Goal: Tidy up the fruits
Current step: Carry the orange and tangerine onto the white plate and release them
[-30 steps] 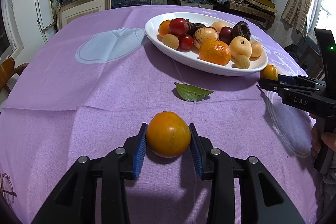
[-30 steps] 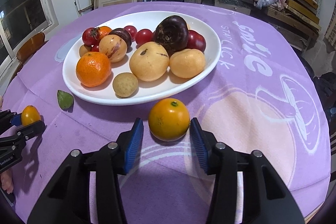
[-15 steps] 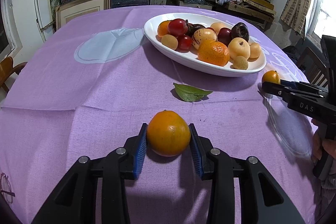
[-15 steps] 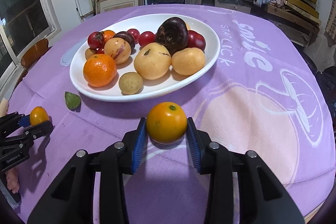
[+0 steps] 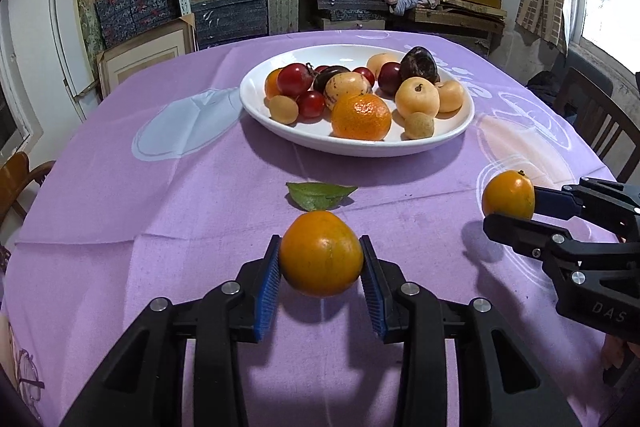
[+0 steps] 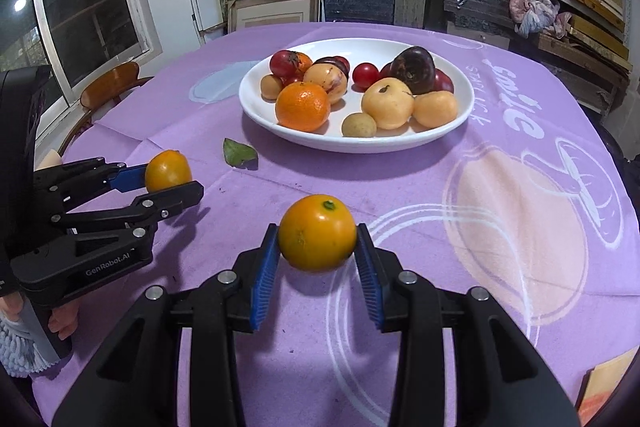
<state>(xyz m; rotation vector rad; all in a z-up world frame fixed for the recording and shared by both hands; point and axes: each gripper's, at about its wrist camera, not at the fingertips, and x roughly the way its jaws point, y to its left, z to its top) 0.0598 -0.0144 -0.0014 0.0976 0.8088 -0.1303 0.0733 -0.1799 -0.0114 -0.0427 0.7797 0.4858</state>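
While each gripper's fingers (image 5: 370, 287) clamp 1 orange fruit (image 5: 321, 253), both hover.

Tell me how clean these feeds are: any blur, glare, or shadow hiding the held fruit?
Left wrist view: the left gripper and its orange fruit are sharp; the fruit's shadow on the purple tablecloth sits below it; window glare at right; fisheye bends the shelves. Right wrist view: the right gripper and its orange fruit are sharp, with only small highlights.
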